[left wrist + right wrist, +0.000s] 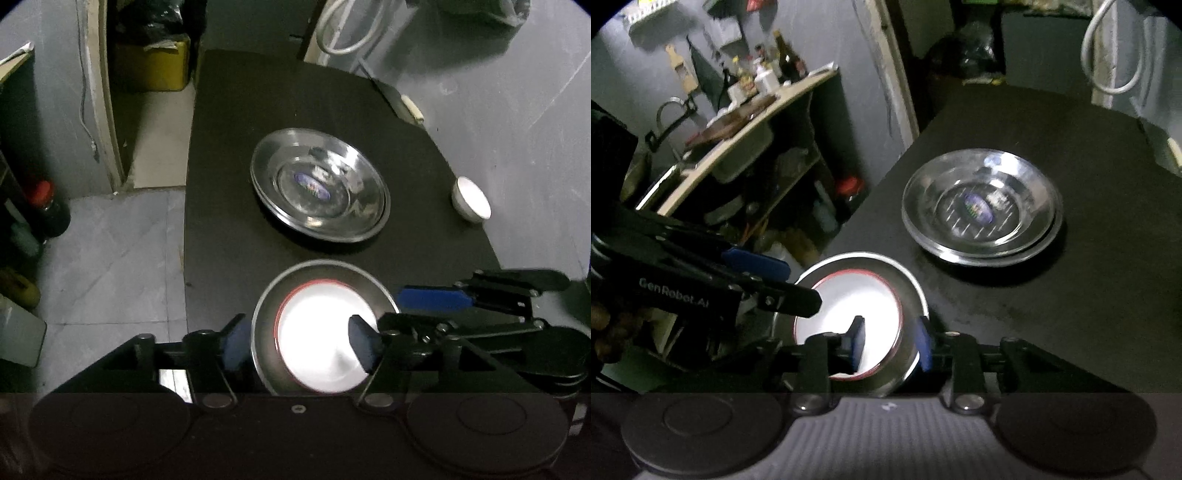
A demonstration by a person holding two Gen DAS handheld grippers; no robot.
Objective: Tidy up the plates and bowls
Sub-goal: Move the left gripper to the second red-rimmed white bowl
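Note:
A white bowl with a red rim (317, 343) (846, 310) sits inside a steel bowl (264, 321) (908, 295) at the near left edge of the black table (229, 184). My left gripper (299, 343) straddles the left wall of both bowls, one pad outside and one over the white bowl, jaws wide and open. My right gripper (890, 343) straddles the right wall the same way, narrowly open. Each gripper shows in the other view, the right gripper (413, 310) and the left gripper (783, 282). A stack of steel plates (319, 192) (982, 206) lies mid-table.
A small white bowl (471, 199) stands near the table's right edge. Tiled floor (110, 258) drops off left of the table, with a red-capped bottle (44, 210) there. A cluttered shelf with bottles (757, 77) stands at the left.

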